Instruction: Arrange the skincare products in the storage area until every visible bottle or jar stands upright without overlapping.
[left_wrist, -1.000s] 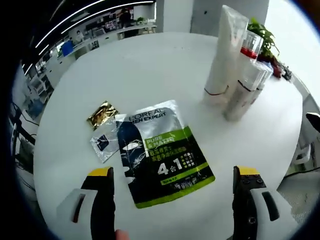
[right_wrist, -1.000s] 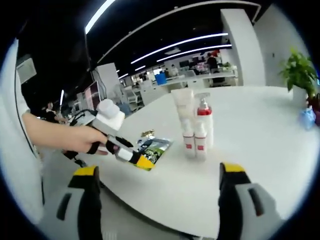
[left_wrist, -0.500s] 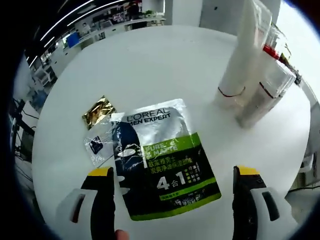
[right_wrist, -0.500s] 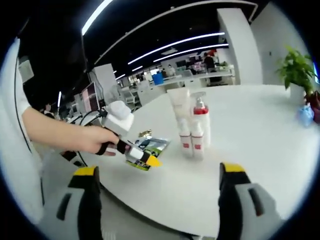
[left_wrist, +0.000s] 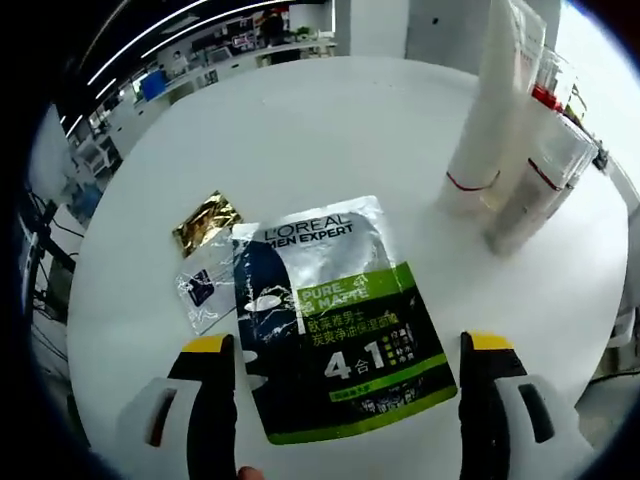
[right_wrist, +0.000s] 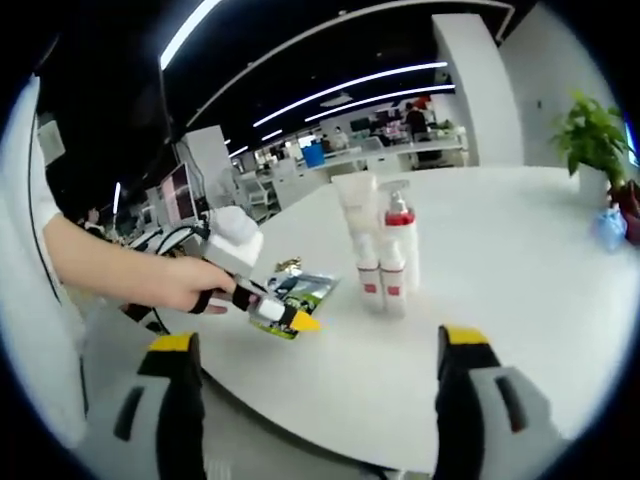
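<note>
Skincare bottles (left_wrist: 505, 130) upright at two o'clock, sachet (left_wrist: 335, 315) flat centre; left gripper (left_wrist: 340, 385) and right gripper (right_wrist: 315, 380) both agape, empty.

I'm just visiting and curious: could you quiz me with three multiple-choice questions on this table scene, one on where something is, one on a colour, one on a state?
1. Where does the gold sachet lie?
A. On top of the bottles
B. On the white table, beside the upper left corner of the large L'Oreal sachet
C. Between the jaws of the right gripper

2. What colour is the band across the large L'Oreal sachet?
A. Green
B. Pink
C. Orange

3. How do the jaws of the left gripper stand?
A. Shut on the gold sachet
B. Shut on a bottle
C. Open, holding nothing

Answers: 1 B, the left gripper view shows it flat on the table by that corner. 2 A, a green stripe crosses the pack. 3 C, the jaws stand wide apart over the pack.
</note>
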